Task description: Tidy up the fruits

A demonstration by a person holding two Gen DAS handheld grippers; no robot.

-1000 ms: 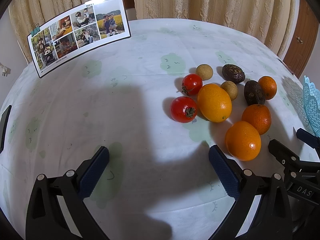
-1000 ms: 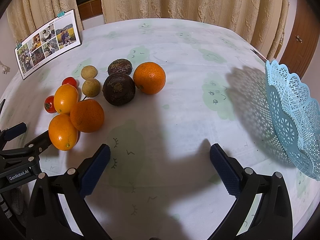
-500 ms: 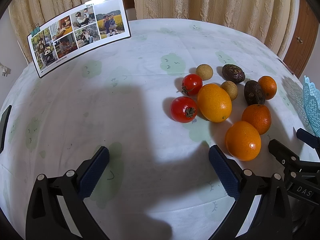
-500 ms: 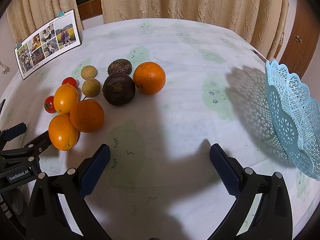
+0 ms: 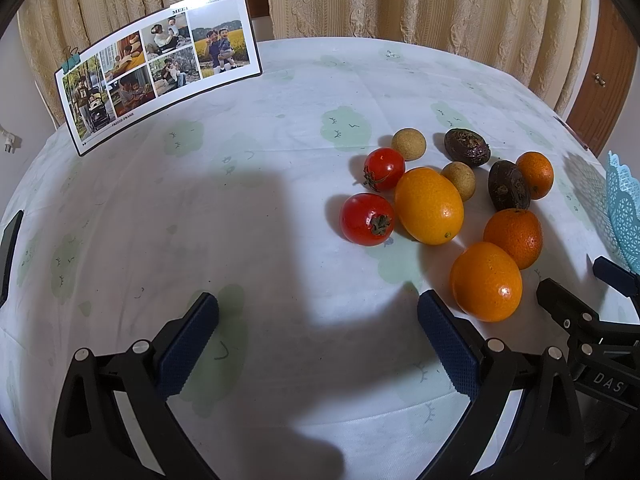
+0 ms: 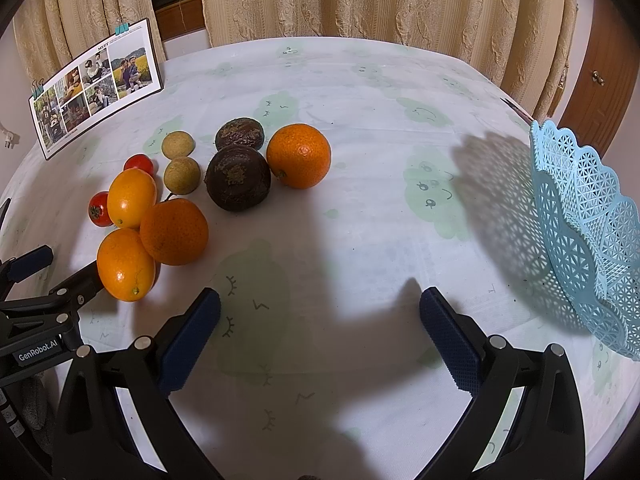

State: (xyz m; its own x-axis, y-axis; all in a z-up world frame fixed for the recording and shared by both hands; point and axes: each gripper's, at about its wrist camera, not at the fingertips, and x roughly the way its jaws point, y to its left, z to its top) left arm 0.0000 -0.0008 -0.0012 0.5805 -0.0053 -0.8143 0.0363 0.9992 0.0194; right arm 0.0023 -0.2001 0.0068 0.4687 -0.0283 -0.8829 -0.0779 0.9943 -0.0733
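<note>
A cluster of fruit lies on the table: two red tomatoes (image 5: 367, 219), several oranges (image 5: 429, 205), two dark passion fruits (image 6: 238, 177) and two small tan round fruits (image 5: 408, 143). A light blue lattice basket (image 6: 580, 216) stands at the right edge. My left gripper (image 5: 318, 322) hovers open over bare cloth, left of the nearest orange (image 5: 486, 281). My right gripper (image 6: 320, 320) is open too, with nothing between its fingers, between the fruit and the basket. Each gripper shows at the edge of the other's view.
A photo collage board (image 5: 160, 76) held by clips stands at the back left of the table. Beige curtains (image 6: 360, 0) hang behind the table, and a wooden door (image 6: 600, 76) is at the far right. The white tablecloth (image 6: 360, 100) has pale green cloud prints.
</note>
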